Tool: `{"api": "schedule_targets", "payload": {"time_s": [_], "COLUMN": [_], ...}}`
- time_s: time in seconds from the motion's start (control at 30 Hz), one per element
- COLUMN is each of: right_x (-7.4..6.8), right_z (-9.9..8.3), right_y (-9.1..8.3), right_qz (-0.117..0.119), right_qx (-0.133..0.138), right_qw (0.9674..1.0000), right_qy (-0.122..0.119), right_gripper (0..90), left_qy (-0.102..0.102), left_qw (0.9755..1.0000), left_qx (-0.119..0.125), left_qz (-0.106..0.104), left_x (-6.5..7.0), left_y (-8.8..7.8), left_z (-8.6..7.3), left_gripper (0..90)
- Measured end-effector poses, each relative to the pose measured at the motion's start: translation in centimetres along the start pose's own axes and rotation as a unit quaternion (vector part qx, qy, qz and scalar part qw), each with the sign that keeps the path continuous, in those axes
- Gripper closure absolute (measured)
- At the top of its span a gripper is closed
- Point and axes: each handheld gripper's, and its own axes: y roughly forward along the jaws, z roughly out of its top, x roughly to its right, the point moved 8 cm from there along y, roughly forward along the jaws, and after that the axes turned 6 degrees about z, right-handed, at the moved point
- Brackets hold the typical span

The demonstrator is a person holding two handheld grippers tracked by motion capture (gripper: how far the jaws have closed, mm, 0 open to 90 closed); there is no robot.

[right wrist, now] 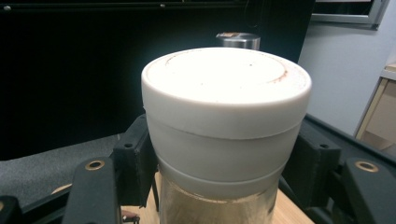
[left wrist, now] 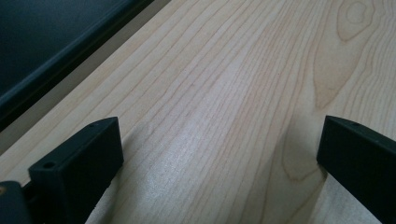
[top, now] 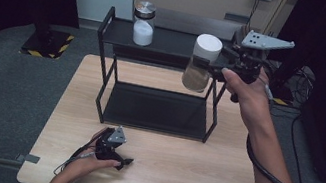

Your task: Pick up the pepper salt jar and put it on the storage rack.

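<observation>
My right gripper [top: 212, 65] is shut on a glass jar [top: 199, 67] with a white lid and brown powder, held in the air beside the right end of the black two-tier rack [top: 159, 103], level with its top shelf. In the right gripper view the jar's white lid [right wrist: 226, 100] sits between both jaws, which press on its neck. A second jar [top: 144, 23] with white powder and a metal lid stands on the rack's top shelf at the left. My left gripper [top: 124, 163] rests low on the wooden table [top: 176, 175] near the front edge, open, with bare wood [left wrist: 219, 135] between its jaws.
The rack's lower shelf [top: 155, 110] is a bare dark panel. A dark curtain and a pale wall stand behind the rack. Grey floor surrounds the table, with a black-and-yellow striped base [top: 47, 43] at the back left. A black cable [top: 277, 180] trails from the right gripper.
</observation>
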Motion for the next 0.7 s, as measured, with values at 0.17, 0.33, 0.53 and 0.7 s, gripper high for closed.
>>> {"api": "schedule_targets", "payload": {"time_s": [0.17,0.33,0.53,0.7], "right_x": [0.5,1.0,1.7,2.2], "right_z": [1.0,1.9,2.5,2.9], "right_y": [0.4,0.7,0.7,0.8], "right_qz": [-0.003,-0.005,-0.011,-0.014], "right_qx": [0.001,0.004,0.008,0.010], "right_qw": [1.0000,1.0000,0.9999,0.9998], "right_qy": [0.000,0.001,0.006,0.006], "right_gripper": [36.1,36.1,36.1,36.1], "left_qy": [0.000,0.000,0.000,0.000], "left_qw": [1.0000,1.0000,1.0000,1.0000], "left_qx": [0.000,0.000,0.000,0.000], "left_qz": [0.000,0.000,0.000,0.000], "left_x": [0.0,0.0,0.0,0.0], "left_y": [0.0,0.0,0.0,0.0], "left_z": [0.0,0.0,0.0,0.0], "left_gripper": [0.0,0.0,0.0,0.0]}}
